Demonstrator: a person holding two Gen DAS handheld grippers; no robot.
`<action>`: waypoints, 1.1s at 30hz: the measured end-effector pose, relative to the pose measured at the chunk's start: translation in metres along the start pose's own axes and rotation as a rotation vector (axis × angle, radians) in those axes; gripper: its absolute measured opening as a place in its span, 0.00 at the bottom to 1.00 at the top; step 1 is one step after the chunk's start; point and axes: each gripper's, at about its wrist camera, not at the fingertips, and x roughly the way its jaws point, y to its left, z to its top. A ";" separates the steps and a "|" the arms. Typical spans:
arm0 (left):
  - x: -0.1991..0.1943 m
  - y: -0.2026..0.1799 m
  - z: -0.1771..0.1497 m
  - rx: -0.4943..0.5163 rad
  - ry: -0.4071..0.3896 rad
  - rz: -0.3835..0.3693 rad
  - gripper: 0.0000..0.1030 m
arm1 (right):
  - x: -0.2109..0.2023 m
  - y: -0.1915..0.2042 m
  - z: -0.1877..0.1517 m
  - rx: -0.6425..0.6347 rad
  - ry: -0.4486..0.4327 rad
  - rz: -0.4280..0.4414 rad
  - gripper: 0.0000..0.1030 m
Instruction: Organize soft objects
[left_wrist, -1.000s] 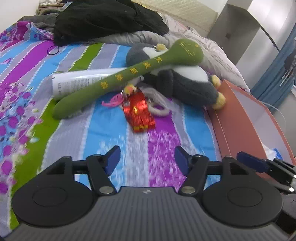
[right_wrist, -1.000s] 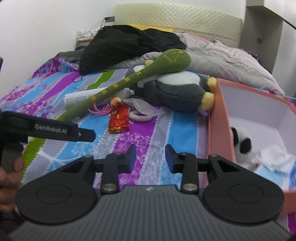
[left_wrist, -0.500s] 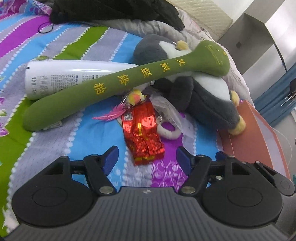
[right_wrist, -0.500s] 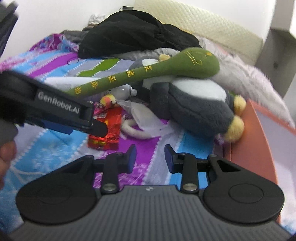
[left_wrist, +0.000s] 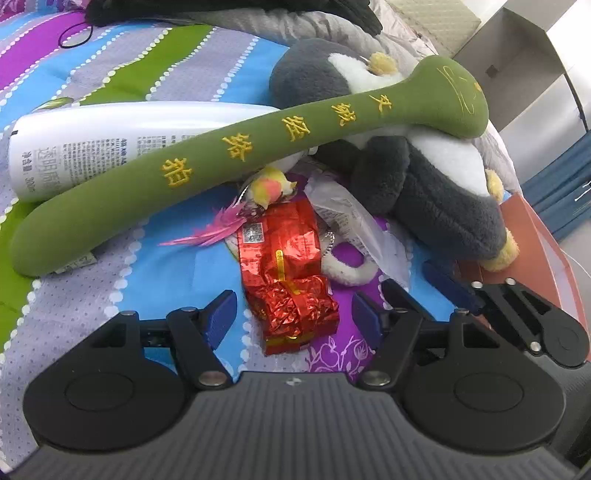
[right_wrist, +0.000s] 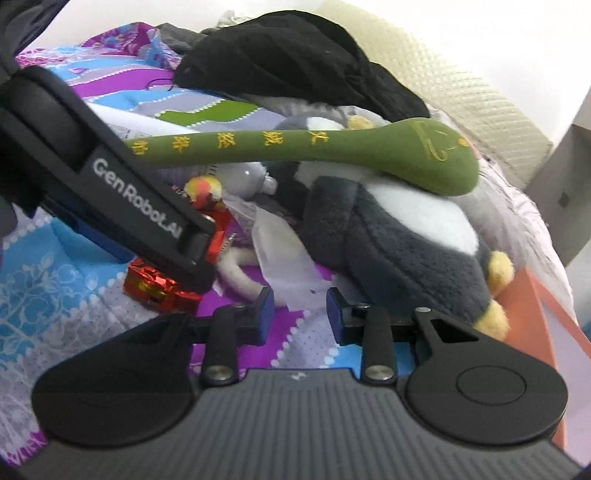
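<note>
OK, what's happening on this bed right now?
A person holds a gripper in each hand over a striped bedspread. The left gripper is open, its fingers either side of a red foil packet. The right gripper is closing on nothing. The green plush stick lies across the penguin plush, both untouched.

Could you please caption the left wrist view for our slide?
Open left tongs straddle a red foil packet below a green plush stick and penguin.
</note>
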 end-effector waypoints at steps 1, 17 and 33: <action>0.000 0.000 0.000 -0.002 -0.001 -0.002 0.71 | 0.002 0.001 -0.001 -0.011 -0.001 0.009 0.28; -0.005 -0.001 -0.011 0.038 -0.028 0.024 0.43 | -0.009 -0.013 0.000 0.072 -0.005 0.009 0.03; -0.047 0.007 -0.053 0.019 -0.004 -0.003 0.02 | -0.089 0.006 -0.013 0.052 -0.002 -0.057 0.03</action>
